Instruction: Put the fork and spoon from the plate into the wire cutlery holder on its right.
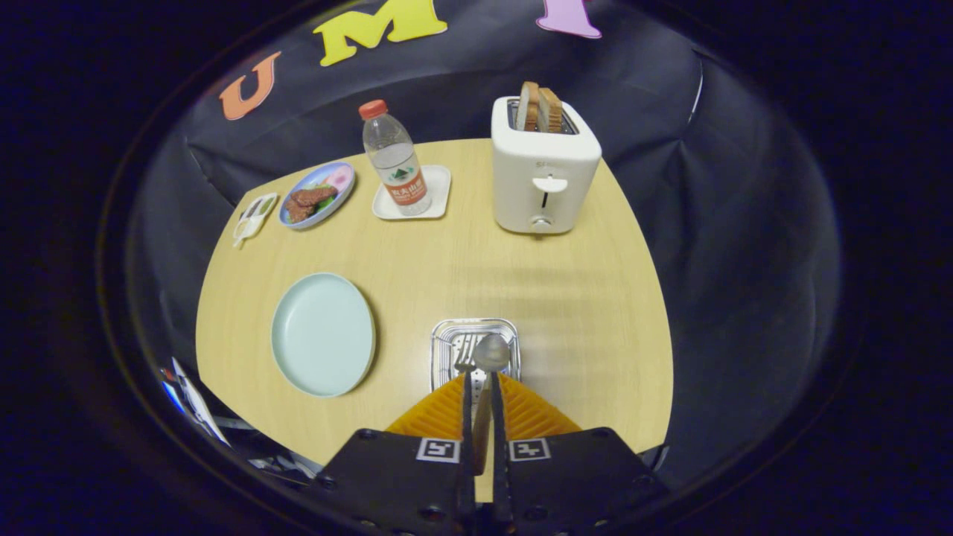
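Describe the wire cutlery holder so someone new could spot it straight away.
Start at the white toaster at the back of the round wooden table and come toward the camera. The wire cutlery holder is the shiny mesh basket just ahead of the gripper, right of the pale green plate.

Water bottle (393, 158) left of toaster (543, 168): red label, print too small to read; toaster front mark also illegible; gripper (482, 387) fingers clamp utensil handles.

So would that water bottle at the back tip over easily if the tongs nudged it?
Probably. The water bottle is tall and narrow, standing upright on a small white tray, so a high push would likely topple it. It looks mostly empty, so probably light. The tongs are shut on the fork and spoon.
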Motion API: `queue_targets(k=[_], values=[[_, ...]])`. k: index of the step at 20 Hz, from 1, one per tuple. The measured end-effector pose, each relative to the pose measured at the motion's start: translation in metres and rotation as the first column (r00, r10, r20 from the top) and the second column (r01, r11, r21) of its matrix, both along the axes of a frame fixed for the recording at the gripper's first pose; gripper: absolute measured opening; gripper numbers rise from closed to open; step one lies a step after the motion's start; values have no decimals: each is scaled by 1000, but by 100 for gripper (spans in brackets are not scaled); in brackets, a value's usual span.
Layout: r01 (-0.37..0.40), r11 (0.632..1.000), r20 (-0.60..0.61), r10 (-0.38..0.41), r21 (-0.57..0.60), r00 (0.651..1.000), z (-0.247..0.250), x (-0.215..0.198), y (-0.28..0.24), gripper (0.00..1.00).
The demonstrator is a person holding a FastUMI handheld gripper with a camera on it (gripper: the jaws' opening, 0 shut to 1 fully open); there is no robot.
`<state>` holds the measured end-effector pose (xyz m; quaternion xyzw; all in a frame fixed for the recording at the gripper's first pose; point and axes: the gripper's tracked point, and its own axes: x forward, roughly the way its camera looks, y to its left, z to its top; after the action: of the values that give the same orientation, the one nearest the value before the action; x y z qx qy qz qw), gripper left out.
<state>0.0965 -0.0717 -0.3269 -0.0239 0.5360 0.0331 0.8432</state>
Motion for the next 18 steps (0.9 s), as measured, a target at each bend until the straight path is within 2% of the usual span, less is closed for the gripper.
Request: queue_targets(k=[1, 2, 3, 4, 9, 12, 15, 18], values=[[-1, 1000, 5, 1, -4, 1000, 0, 0, 1, 16], [-6, 1000, 14, 6, 10, 1000, 2, 0, 6, 18], [-13, 1000, 21, 13, 19, 1000, 4, -1, 10, 26], [-18, 999, 35, 17, 31, 999, 6, -3, 13, 28], [17, 998, 137, -24, 54, 990, 19, -3, 28, 53], [-1, 998, 230, -15, 70, 973, 34, -5, 46, 72], [-25, 997, 313, 0, 77, 950, 56, -12, 66, 78], [-49, 998, 414, 23, 51, 910, 89, -20, 83, 86]])
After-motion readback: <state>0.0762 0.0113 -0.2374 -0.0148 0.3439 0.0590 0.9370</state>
